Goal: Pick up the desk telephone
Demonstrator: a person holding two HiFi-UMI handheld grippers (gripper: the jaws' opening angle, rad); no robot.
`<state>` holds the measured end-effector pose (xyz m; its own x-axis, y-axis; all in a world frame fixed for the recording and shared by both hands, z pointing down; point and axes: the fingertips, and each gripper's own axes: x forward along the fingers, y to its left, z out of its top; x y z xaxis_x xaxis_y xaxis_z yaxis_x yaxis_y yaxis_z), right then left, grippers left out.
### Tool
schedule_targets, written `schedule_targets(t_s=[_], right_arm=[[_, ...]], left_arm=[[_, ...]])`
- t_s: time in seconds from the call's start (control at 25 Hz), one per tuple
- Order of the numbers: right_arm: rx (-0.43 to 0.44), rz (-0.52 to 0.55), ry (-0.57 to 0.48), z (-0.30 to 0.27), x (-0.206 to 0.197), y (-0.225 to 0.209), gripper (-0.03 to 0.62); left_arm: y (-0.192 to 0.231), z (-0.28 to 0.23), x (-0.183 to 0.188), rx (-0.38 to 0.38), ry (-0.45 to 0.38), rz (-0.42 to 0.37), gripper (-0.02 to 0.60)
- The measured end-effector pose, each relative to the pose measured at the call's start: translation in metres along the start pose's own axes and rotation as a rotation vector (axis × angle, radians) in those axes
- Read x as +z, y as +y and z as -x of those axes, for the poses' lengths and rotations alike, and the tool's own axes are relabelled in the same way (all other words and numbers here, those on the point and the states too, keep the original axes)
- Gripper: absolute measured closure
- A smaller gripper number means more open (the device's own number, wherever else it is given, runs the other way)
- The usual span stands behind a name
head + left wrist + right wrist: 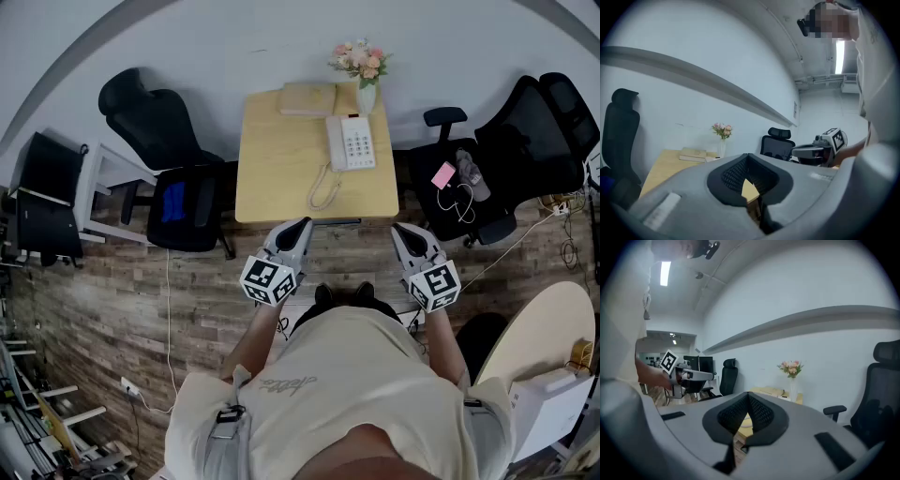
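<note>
A white desk telephone (350,142) with a keypad lies on the right half of a small wooden desk (281,173); its coiled cord (323,190) loops toward the desk's front edge. My left gripper (304,225) and right gripper (397,229) hang side by side just short of that front edge, both shut and empty. In the left gripper view the jaws (749,157) meet with only the desk behind them. The right gripper view shows its jaws (749,395) likewise pressed together, the desk (774,392) far ahead.
A book (307,98) and a vase of flowers (363,66) stand at the desk's back. Black office chairs flank the desk, left (178,173) and right (487,155); the right one holds a pink phone (442,175). A round table (544,328) sits at lower right.
</note>
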<state>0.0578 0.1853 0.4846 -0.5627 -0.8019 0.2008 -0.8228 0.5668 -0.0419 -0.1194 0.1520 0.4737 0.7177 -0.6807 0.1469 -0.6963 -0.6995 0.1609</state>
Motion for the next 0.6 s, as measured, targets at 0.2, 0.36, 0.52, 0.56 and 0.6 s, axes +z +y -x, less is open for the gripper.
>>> schedule_targets(t_s=[0.2,0.36,0.52,0.56,0.6], right_arm=[[0.007,-0.072,-0.022,0.001,-0.004,-0.006,0.599],[0.019,-0.049,-0.031,0.004,-0.001,-0.013,0.599],[0.046,-0.028,-0.042,0.007,-0.001,-0.017,0.599],[0.054,-0.028,-0.05,0.008,-0.002,-0.018,0.599],[0.059,-0.029,-0.053,0.008,-0.004,-0.02,0.599]], left_arm=[[-0.005,-0.01,-0.006,0.004,0.014,0.001,0.565],[-0.01,-0.015,-0.006,0.011,0.021,-0.002,0.565],[-0.016,-0.02,-0.008,0.018,0.024,-0.01,0.565],[-0.018,-0.023,-0.009,0.019,0.024,-0.009,0.565],[-0.02,-0.025,-0.011,0.021,0.024,-0.006,0.565]])
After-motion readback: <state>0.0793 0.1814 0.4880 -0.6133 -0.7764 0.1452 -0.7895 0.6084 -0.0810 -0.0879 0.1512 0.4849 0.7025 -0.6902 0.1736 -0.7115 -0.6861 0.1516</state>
